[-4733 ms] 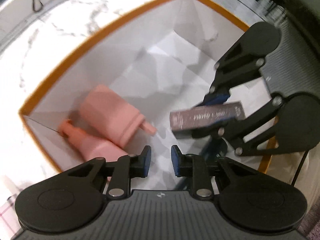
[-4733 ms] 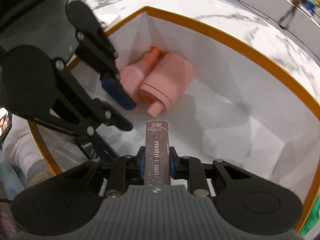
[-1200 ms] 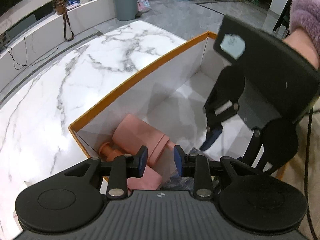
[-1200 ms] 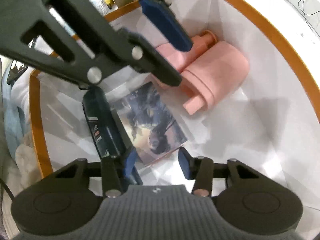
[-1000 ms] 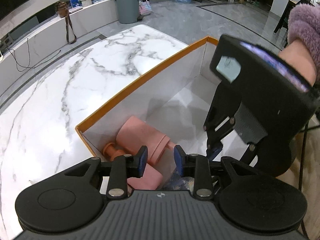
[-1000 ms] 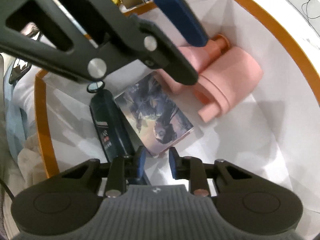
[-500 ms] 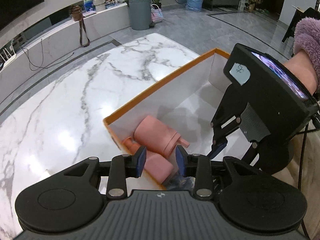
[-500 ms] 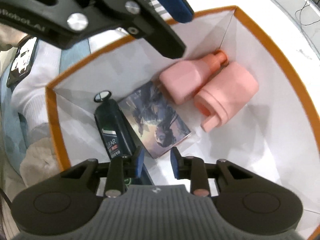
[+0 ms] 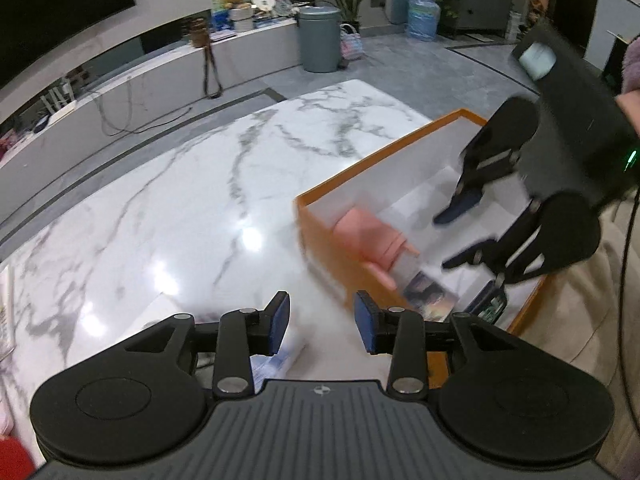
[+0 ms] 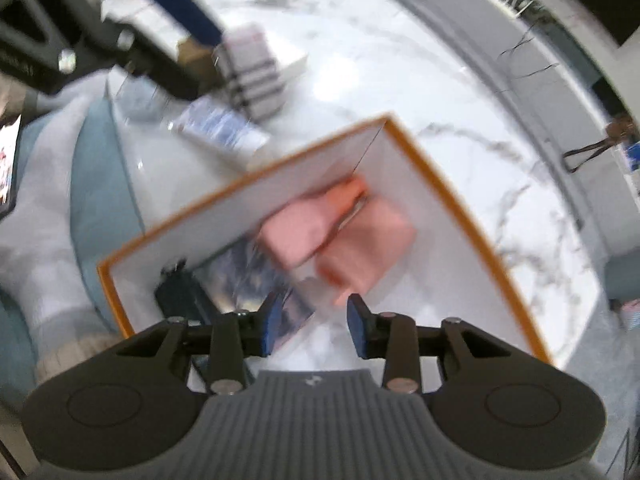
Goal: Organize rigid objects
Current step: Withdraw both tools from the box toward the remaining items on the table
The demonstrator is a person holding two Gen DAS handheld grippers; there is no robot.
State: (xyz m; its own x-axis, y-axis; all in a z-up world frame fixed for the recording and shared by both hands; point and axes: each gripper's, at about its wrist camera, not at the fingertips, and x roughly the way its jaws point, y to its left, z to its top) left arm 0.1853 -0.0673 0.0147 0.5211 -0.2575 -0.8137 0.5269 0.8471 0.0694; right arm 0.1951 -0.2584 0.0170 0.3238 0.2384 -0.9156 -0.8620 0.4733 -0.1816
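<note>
An orange-rimmed white box (image 9: pixel 376 156) stands on the marble table. Inside lie two pink bottles (image 10: pixel 320 236), a photo card box (image 10: pixel 248 276) and a dark bottle (image 10: pixel 180 296); all are motion-blurred. My left gripper (image 9: pixel 322 320) hangs over the table to the left of the box, its jaws opening with nothing between them. My right gripper (image 10: pixel 314 316) is above the box's near end, jaws also opening and empty. In the left wrist view the right gripper (image 9: pixel 452 236) hovers over the box interior above the pink bottles (image 9: pixel 372 236).
The marble table (image 9: pixel 160 220) stretches left of the box. A blue-white packet (image 10: pixel 220 128) and a checked box (image 10: pixel 252 68) lie on it beyond the box's corner. A person's fluffy sleeve (image 9: pixel 632 64) is at the right edge, and a light-clothed leg (image 10: pixel 40 184) at the table's side.
Both grippers have lifted away from the box's contents. The left one has drawn back to the left, off the box and over the table. Both pairs of jaws have widened.
</note>
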